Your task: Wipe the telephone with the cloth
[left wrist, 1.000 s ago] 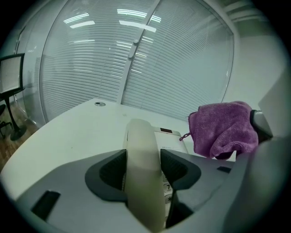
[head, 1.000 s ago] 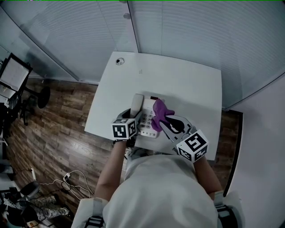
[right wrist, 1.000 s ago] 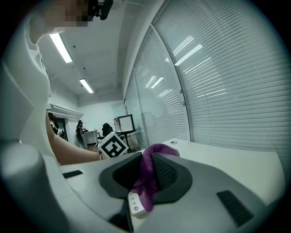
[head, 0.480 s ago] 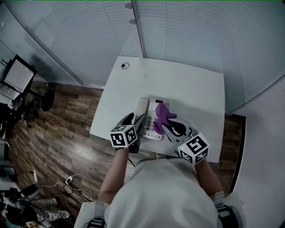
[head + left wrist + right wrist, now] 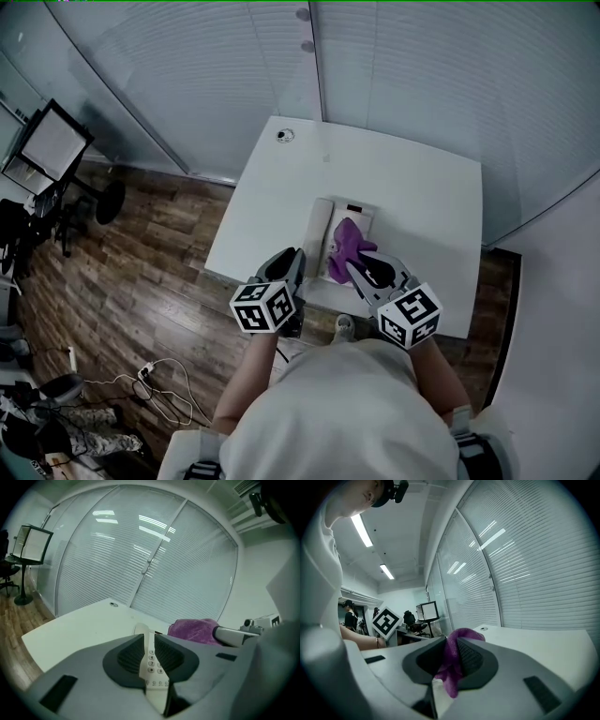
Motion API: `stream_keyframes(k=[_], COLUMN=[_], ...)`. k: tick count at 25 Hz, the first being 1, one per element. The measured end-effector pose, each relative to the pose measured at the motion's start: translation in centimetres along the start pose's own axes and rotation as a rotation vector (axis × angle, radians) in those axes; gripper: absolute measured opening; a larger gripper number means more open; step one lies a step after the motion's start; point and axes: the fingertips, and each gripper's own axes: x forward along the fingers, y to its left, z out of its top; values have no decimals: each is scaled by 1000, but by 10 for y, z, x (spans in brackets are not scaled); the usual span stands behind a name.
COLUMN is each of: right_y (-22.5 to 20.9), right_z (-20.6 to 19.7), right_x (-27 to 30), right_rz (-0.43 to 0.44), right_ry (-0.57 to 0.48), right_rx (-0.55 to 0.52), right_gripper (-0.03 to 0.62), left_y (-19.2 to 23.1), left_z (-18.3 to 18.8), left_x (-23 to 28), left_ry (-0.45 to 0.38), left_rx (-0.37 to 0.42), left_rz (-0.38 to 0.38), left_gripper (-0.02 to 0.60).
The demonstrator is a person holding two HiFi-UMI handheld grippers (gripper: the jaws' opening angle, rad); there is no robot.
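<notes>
A white telephone (image 5: 356, 211) lies on the white table (image 5: 412, 197), its handset (image 5: 322, 223) resting along its left side. My right gripper (image 5: 361, 267) is shut on a purple cloth (image 5: 347, 239) that lies bunched on the phone's keypad; in the right gripper view the cloth (image 5: 461, 634) hangs pinched between the pads. My left gripper (image 5: 295, 261) hovers just off the phone's near left corner, touching nothing. Its jaws have just been closing to a narrow gap with nothing between them; through the gap of the left gripper (image 5: 149, 648) I see the keypad (image 5: 152, 660) and beside it the cloth (image 5: 194, 630).
A round cable grommet (image 5: 285, 135) sits at the table's far left corner. Glass walls with blinds (image 5: 422, 75) stand behind the table. Wooden floor (image 5: 141, 272) lies to the left, with a screen on a stand (image 5: 52, 141) and cables (image 5: 159, 380). The table's near edge is just under both grippers.
My left gripper has let go of the phone's left side, drawn back toward me and risen, its jaws narrowing. The right gripper has eased back a little, cloth still in it.
</notes>
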Motion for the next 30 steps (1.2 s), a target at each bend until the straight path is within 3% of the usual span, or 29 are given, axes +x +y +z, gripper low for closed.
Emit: stream_keyframes(k=[10, 30], right_y=[33, 139], right_z=[-9, -38], right_x=[-14, -66], right_rz=[-35, -22], right_ry=[-10, 9], right_rx=[35, 31], right_gripper=[81, 81], left_y=[5, -24], left_z=[-15, -80], left_x=[-59, -173], left_ry=[-32, -9], left_rx=[-13, -4], left_rz=[34, -6], left_gripper=[23, 21])
